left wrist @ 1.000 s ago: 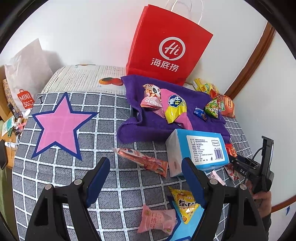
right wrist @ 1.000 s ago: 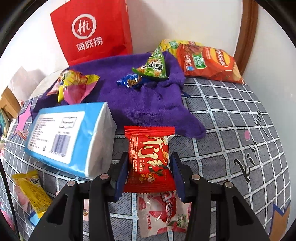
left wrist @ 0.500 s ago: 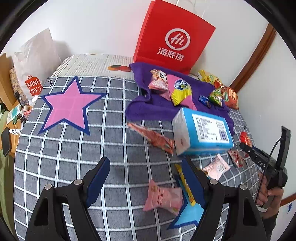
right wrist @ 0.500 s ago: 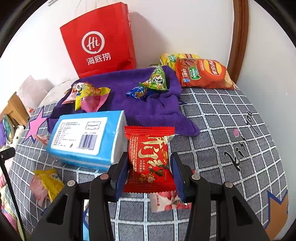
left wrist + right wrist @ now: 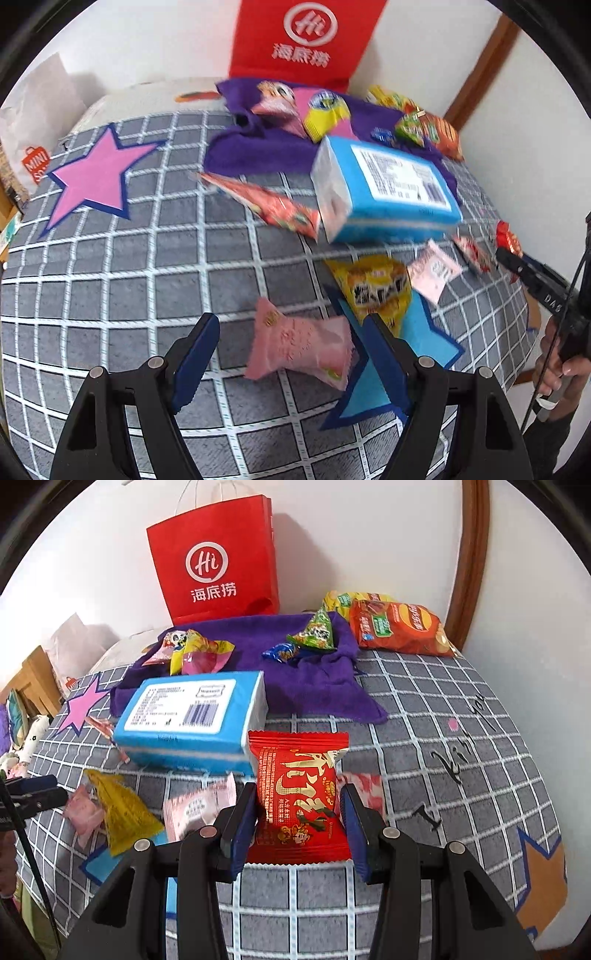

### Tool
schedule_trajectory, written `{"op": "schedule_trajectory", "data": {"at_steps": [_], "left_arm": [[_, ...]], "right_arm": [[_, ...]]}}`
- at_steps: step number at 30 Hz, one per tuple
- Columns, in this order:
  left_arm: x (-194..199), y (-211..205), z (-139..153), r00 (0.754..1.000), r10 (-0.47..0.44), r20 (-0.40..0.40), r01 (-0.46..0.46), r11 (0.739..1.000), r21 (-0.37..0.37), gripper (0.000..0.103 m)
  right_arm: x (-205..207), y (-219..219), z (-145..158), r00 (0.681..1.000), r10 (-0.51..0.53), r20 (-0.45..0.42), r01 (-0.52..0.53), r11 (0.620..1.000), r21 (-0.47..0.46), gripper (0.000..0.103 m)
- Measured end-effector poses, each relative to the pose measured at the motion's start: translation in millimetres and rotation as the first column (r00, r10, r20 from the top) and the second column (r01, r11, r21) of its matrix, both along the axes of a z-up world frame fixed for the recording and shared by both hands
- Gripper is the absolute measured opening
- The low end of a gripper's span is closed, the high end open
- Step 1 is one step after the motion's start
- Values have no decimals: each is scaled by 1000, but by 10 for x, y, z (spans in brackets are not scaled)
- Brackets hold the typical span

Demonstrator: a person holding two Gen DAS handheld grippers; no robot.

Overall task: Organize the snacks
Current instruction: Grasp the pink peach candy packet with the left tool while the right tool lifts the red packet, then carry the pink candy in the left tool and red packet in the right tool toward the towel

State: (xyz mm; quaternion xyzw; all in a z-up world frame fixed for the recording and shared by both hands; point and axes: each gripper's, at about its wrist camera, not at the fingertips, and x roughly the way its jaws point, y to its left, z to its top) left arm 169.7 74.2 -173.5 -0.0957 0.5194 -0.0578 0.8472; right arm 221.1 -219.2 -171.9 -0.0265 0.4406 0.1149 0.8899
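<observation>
Left gripper [image 5: 288, 354] lowered — fingers apart over pink packet [image 5: 301, 349]; right gripper [image 5: 297, 821] clamps red packet [image 5: 297, 794]

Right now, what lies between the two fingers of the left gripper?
In the left wrist view, the open left gripper has the pink snack packet between its fingers, lying on the checked cover, not yet gripped.

Each gripper, the left gripper [image 5: 288, 354] at the bottom of the left wrist view and the right gripper [image 5: 299, 823] at the bottom of the right wrist view, has matte black angular arms with round silver screws and blue fingers [image 5: 195, 354] with toothed inner edges. At the right edge of the left wrist view, the other gripper's black body carries pale lettering and a thin black cable. The hand [image 5: 557, 365] there comes out of a dark sleeve [image 5: 546, 439].
</observation>
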Motion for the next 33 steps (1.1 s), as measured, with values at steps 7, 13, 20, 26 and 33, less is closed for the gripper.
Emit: {"op": "schedule_trajectory", "data": {"at_steps": [7,13,20,26,33], "left_arm": [[-2,-122,-166,998,-61,-32,62,998,27,79],[20,-237,-281,992,-122,-39,125,988,93,79],[15,-365,-337,983,-181,-16,181,965,189,79],[12,-321,-324,979,-206,-2,203,964,174,76],[-4,-242,-300,977,-212,6,208,963,171,55]], "right_arm": [[-184,-46,-42,999,-34,-7,34,999,32,45],[-336,-56,-75,998,-55,-13,56,998,22,45],[-442,-78,-101,994,-112,-14,111,994,-14,45],[-531,-119,-83,985,-173,-11,173,984,-31,45],[-639,-162,22,966,-259,11,260,965,-28,39]]}}
